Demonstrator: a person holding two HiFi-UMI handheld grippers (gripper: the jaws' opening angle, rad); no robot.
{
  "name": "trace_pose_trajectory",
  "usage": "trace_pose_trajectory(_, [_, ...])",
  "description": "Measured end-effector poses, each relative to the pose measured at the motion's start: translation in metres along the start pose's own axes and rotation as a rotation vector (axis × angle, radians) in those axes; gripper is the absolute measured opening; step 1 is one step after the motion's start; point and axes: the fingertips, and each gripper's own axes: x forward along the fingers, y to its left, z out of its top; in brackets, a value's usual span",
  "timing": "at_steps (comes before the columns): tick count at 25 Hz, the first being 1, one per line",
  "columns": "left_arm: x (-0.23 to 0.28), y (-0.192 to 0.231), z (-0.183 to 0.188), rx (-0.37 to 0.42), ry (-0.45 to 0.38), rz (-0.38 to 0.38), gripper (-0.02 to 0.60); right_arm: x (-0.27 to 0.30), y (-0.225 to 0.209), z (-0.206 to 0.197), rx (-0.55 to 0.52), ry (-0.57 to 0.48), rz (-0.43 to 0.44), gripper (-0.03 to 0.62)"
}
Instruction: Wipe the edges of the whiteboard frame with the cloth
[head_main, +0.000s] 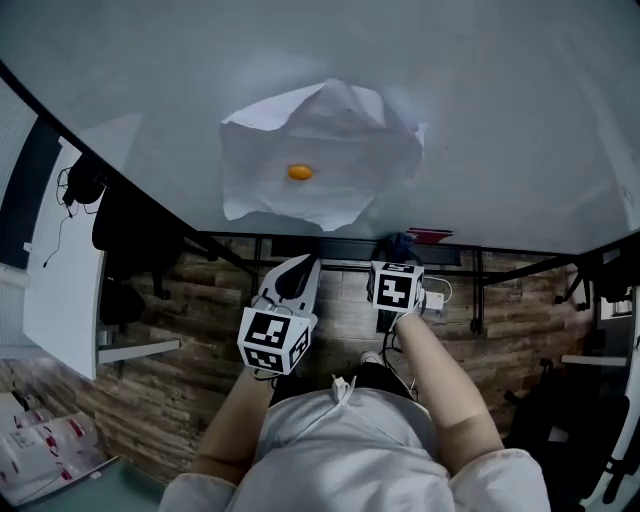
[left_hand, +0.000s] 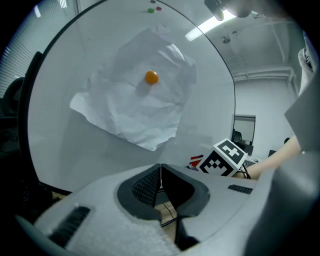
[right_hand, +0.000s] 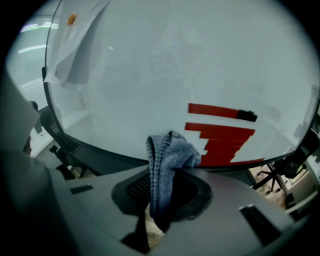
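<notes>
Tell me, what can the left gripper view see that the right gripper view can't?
Only the left gripper view shows the left gripper, shut with nothing in it, and the other gripper's marker cube. Only the right gripper view shows the right gripper pinching the blue cloth. Both show the whiteboard, the crumpled paper stuck on it and the orange dot on the paper.

The white whiteboard (head_main: 500, 120) looks smooth and glossy, and its dark frame (right_hand: 100, 152) looks matt. The crumpled white paper sheet (head_main: 320, 150) is creased and dull, and the small orange round magnet (head_main: 300, 172) is shiny. The blue-grey knitted cloth (right_hand: 167, 160) is soft and ribbed. The 2 shells, left gripper (left_hand: 160, 169) and right gripper (right_hand: 165, 192), are smooth matt grey plastic with black textured pads. The brown plank floor (head_main: 200, 330) looks like rough wood.
</notes>
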Motion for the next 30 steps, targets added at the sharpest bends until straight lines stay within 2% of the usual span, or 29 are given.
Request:
trace_pose_trajectory(5, [-0.036,0.052,0.003,0.0,-0.016,0.026,0.018,0.008,0.038,0.001,0.058,-0.009,-0.06,0.066])
trace_pose_trajectory(11, [-0.074,0.106,0.0,-0.026,-0.008,0.045,0.018,0.012,0.133,0.016,0.001,-0.037,0.009,0.066])
trace_pose_trajectory(14, [-0.091,0.127,-0.006,-0.034,0.0,0.04,0.018,0.015,0.161,0.017,-0.015,-0.057,-0.012,0.066])
trace_pose_trajectory(18, [-0.109,0.158,-0.015,-0.052,0.013,0.039,0.018,0.018,0.203,0.023,-0.016,-0.059,0.021,0.066])
trace_pose_trajectory(24, [-0.132,0.193,-0.021,-0.037,0.016,0.053,0.018,0.023,0.228,0.026,0.012,-0.069,-0.06,0.066])
trace_pose_trajectory(27, [-0.14,0.206,-0.024,-0.059,0.015,0.044,0.018,0.025,0.248,0.03,0.031,-0.067,-0.063,0.066])
trace_pose_trajectory(30, [-0.151,0.221,-0.03,-0.075,0.026,0.044,0.018,0.024,0.253,0.031,0.054,-0.07,-0.127,0.066])
